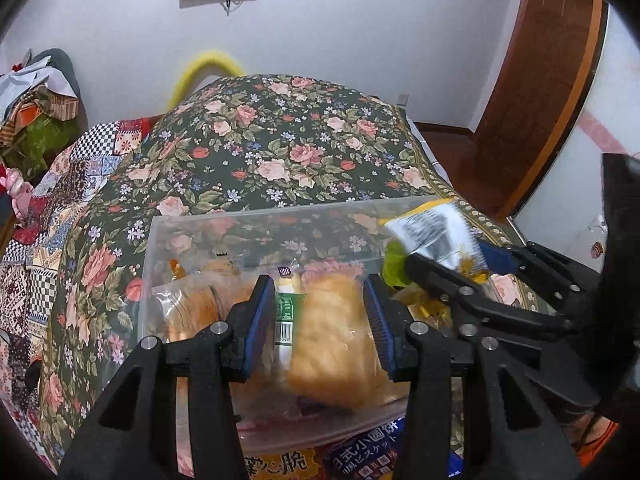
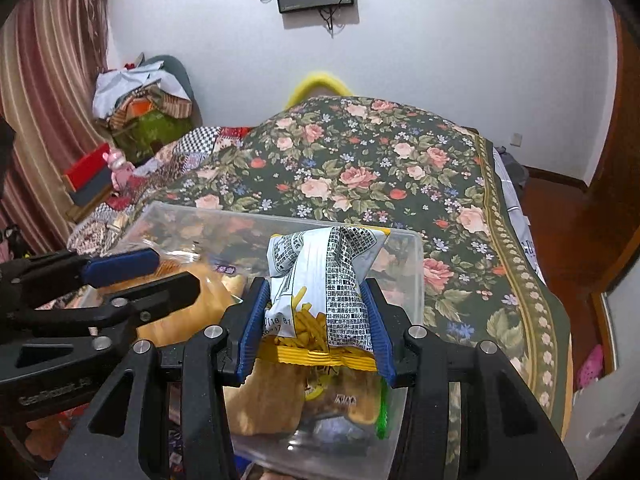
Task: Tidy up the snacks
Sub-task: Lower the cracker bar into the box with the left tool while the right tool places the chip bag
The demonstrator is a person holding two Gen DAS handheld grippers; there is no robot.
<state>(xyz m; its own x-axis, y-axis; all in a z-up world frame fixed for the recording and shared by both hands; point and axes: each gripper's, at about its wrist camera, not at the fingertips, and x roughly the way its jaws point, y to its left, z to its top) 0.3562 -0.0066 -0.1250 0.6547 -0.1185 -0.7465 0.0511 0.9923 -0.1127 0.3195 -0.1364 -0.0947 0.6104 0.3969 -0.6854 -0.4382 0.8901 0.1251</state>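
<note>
Left wrist view: clear plastic bin on floral bed holds wrapped golden pastries. Left tool spread, pastry pack between its pads, grip uncertain. Right tool clenched on crinkled fries packet above bin.

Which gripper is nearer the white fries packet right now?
Right. The right gripper has its jaws shut on the fries packet; the left gripper is beside it, over the clear bin.
</note>
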